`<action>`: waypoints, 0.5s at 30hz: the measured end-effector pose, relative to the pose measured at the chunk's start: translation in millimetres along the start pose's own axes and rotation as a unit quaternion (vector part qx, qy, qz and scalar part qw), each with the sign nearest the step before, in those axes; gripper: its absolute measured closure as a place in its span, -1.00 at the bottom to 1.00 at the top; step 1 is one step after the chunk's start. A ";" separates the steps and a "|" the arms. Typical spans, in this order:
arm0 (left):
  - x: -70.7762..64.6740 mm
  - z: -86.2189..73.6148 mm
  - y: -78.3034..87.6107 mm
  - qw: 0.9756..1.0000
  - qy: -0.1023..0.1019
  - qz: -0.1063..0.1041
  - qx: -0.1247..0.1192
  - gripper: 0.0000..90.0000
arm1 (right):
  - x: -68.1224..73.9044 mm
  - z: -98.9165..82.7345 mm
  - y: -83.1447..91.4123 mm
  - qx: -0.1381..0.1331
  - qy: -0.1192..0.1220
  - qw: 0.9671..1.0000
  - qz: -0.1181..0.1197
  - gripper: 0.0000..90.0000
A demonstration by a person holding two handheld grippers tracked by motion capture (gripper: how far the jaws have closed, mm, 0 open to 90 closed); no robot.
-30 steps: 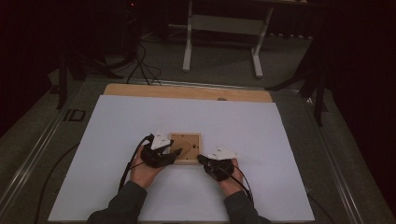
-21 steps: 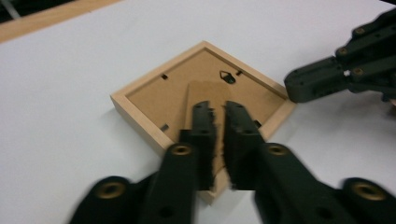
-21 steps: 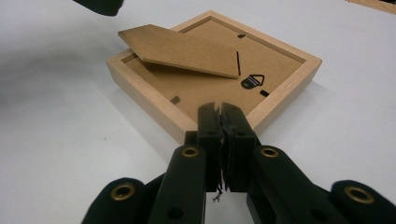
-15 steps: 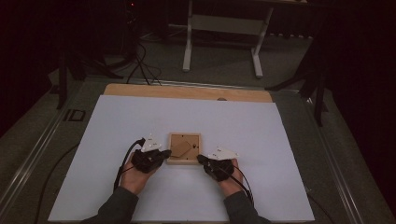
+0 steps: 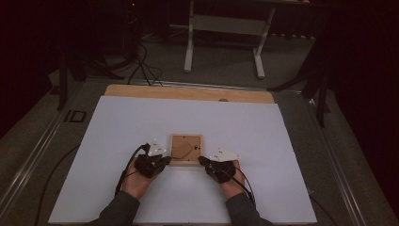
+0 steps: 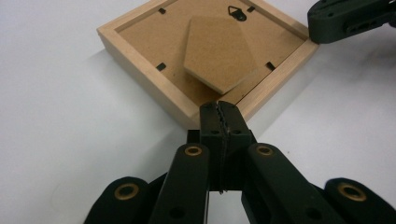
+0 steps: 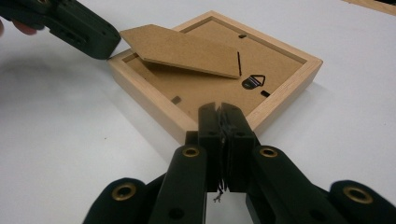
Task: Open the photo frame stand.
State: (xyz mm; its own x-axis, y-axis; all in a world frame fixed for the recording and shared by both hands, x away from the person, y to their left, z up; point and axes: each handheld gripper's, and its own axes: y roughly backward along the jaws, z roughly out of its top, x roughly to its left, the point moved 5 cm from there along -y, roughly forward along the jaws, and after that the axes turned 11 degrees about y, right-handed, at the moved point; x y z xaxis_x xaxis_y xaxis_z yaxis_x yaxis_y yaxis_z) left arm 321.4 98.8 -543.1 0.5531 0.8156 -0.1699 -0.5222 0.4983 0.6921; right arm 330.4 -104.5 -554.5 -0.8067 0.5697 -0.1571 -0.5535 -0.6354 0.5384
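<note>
- Picture frame [image 5: 186,149]: a square frame of light wood lying face down on the white counter [image 5: 117,122], near the middle and toward the near edge. Its brown backing board faces up.
- Stand flap [image 6: 219,53]: a pointed brown flap on the backing board, raised at its free end and tilted above the board in the right gripper view.
- Hanger [image 7: 252,82]: a small dark metal loop fixed on the backing board close to one corner.
- Left gripper [image 5: 165,160]: held in the person's left hand, just beside the near left corner of the frame. Its jaws have just closed and now stand pressed together with nothing between them. In the left gripper view the tips sit at the frame's corner; contact with the wood cannot be confirmed.
- Right gripper [image 5: 201,161]: held in the person's right hand, at the near right corner of the frame. Its jaws are pressed together and empty, tips right at the corner.
</note>
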 end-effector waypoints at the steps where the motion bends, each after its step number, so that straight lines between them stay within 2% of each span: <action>1: -0.1 0.4 -0.5 1.000 0.001 0.000 -0.001 0.99 | 0.1 0.0 0.0 0.000 0.000 1.000 0.000 0.95; 7: -1.3 3.1 -1.8 1.000 -0.002 0.002 -0.003 0.99 | 0.2 0.0 0.0 0.000 0.001 1.000 0.000 0.95; 15: -6.4 14.6 0.5 1.000 0.013 -0.012 -0.025 0.99 | 0.1 0.0 0.0 0.000 0.001 1.000 0.000 0.95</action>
State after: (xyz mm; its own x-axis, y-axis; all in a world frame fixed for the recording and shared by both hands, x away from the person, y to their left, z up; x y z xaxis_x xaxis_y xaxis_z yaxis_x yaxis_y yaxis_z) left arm 327.0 89.6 -531.4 0.5489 0.8103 -0.2052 -0.5416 0.5317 0.6511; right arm 330.4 -104.5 -554.5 -0.8074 0.5683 -0.1582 -0.5530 -0.6358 0.5384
